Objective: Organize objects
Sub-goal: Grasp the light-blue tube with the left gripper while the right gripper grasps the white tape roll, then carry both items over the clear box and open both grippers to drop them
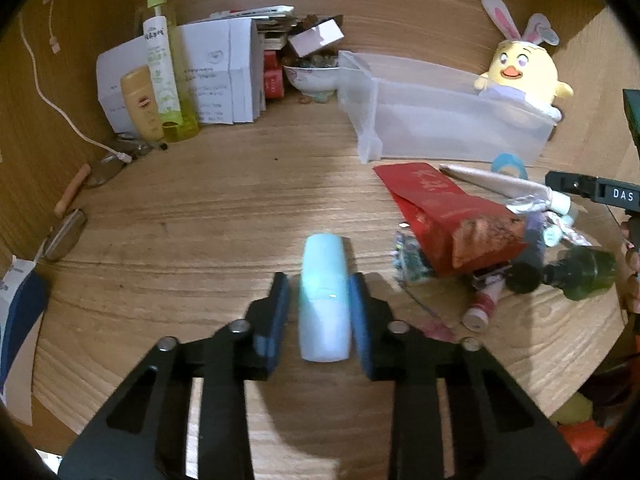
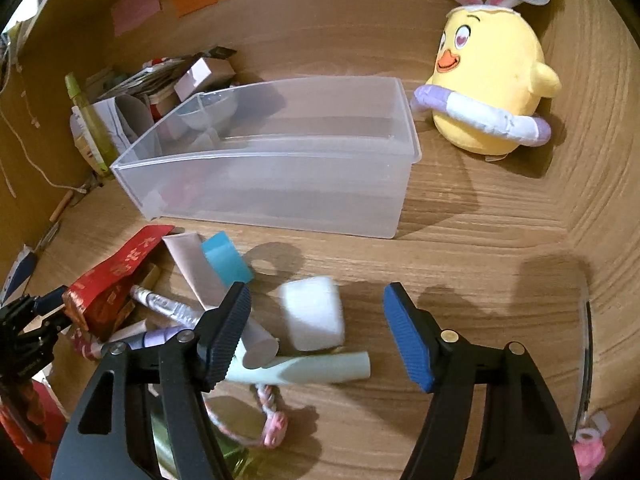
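The left gripper (image 1: 320,304) has its fingers closed on a pale blue bottle (image 1: 323,292), one pad pressed to each side, the bottle pointing away along the fingers and apparently lifted just clear of the wooden surface (image 1: 200,208). The right gripper (image 2: 316,332) hangs with its fingers spread wide and holding nothing, above a white block (image 2: 312,312) and a mint-green tube (image 2: 320,368) at the near edge of the clutter.

The step in hand looks like the carry: one item is picked and should go to the clear plastic bin (image 1: 440,120), which sits far and to the right, next to the yellow chick toy (image 1: 520,72). In the right wrist view the bin appears to hold nothing yet.

The next move calls for swinging the bottle right and away, over the red packet (image 1: 440,208) and the pile around it, clearing the bin's near wall, then releasing low inside. The right gripper could meanwhile settle around the white block, though the tube lies touching it and may be nudged.
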Demonstrator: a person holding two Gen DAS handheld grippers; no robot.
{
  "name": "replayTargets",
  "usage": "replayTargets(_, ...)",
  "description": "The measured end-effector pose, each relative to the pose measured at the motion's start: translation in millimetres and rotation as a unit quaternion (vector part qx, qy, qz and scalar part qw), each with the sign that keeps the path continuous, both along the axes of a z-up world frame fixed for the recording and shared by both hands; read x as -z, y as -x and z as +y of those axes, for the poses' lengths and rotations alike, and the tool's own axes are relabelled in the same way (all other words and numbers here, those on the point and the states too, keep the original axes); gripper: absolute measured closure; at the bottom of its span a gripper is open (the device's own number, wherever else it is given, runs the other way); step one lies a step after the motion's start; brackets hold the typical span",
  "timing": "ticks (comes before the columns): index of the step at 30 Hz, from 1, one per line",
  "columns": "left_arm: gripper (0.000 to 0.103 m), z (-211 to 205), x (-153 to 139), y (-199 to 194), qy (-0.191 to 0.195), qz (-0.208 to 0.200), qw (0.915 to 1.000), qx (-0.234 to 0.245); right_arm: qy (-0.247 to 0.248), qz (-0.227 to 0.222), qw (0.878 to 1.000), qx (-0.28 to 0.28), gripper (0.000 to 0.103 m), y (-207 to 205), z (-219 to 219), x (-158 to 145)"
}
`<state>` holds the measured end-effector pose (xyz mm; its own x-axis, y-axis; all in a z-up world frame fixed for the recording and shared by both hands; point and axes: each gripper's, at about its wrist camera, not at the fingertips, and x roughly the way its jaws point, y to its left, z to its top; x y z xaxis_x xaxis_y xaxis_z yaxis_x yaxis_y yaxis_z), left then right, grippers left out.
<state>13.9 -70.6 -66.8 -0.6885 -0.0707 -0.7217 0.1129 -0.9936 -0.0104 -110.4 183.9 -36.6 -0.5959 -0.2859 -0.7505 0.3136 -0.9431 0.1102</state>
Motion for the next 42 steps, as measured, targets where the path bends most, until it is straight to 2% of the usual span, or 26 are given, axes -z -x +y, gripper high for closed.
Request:
replayTargets(2, 0.078, -3.3, -0.3, 3.1, -0.002, 0.0, 1.0, -0.002, -0.005, -0.008, 1.0, 0.003, 0.047, 4.4, 0.8, 3.6)
replayTargets(6, 0.078, -7.1, -0.8, 9.6, -0.01, -0.002, 0.9999, -0.005, 0.001, -0.024, 1.0, 0.001, 0.058, 9.4, 3.3, 8.7)
replayTargets(8, 0.078, -9.1, -2.8, 13.3, -0.018, 0.0, 0.9998, -0.006, -0.001, -0.024, 1.0, 0.001, 0.075, 10.2, 3.8, 9.9)
replayTargets(9, 0.078, -10.3, -4.9, 14.9, -0.023, 0.003, 0.9997, -0.006, 0.001, -0.025, 1.0, 0.0, 0.079, 10.8, 4.0, 10.0)
replayTargets(17, 0.078, -7.2, -32.2, 23.7, -0.036, 0.043, 0.9984, 0.002, 0.004, 0.009, 1.0, 0.005, 0.08, 2.6, 7.7, -2.1)
replayTargets(28, 0.078, 9.2, -79.5, 42.7, -0.06, 0.097, 0.9926, 0.044, 0.018, 0.069, 0.997, -0.007, 0.08, -2.9, -0.2, -42.5)
replayTargets(42, 0.078, 16.0, -114.9, 84.0, -0.072, 0.119, 0.9885, 0.06, 0.034, 0.139, 0.99, -0.011, 0.08, 2.4, -11.5, -86.8)
